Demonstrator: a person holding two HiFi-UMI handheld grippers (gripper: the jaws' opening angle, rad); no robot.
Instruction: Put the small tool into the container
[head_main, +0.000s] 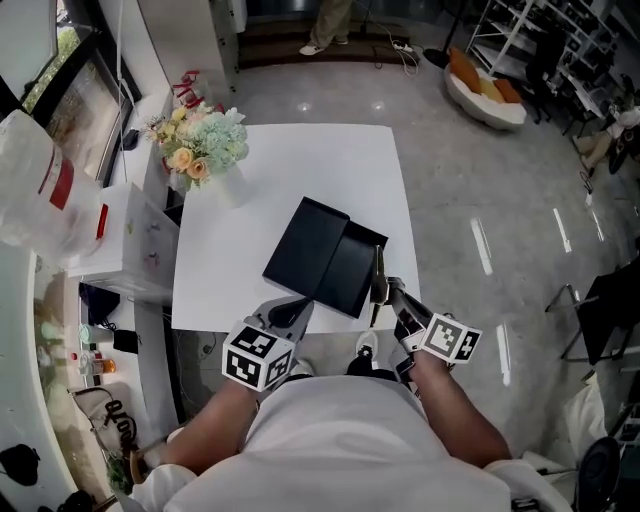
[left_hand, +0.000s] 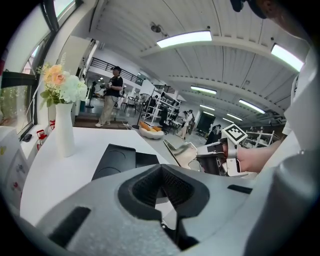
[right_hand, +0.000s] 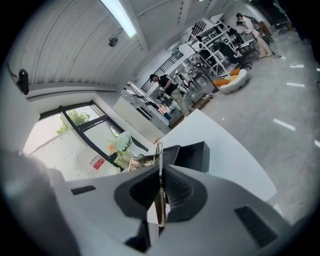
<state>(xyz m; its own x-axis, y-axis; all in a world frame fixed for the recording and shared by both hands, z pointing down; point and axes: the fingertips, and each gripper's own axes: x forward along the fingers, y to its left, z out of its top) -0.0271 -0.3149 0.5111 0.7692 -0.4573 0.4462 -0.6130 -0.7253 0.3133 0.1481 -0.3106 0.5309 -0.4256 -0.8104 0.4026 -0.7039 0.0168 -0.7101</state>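
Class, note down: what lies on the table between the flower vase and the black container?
Nothing: the head view shows only bare white table between the flower vase and the black container; the left gripper view agrees.

blocked — flower vase (left_hand: 63, 131) far-left, container (head_main: 325, 258) near edge | free — table (head_main: 340, 165) far right

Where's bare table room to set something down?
Bare: the far half of the table, between the flowers and the right edge, beyond the black container; also the left strip beside it. Crowded: the near edge, where left gripper and right gripper sit by the container.
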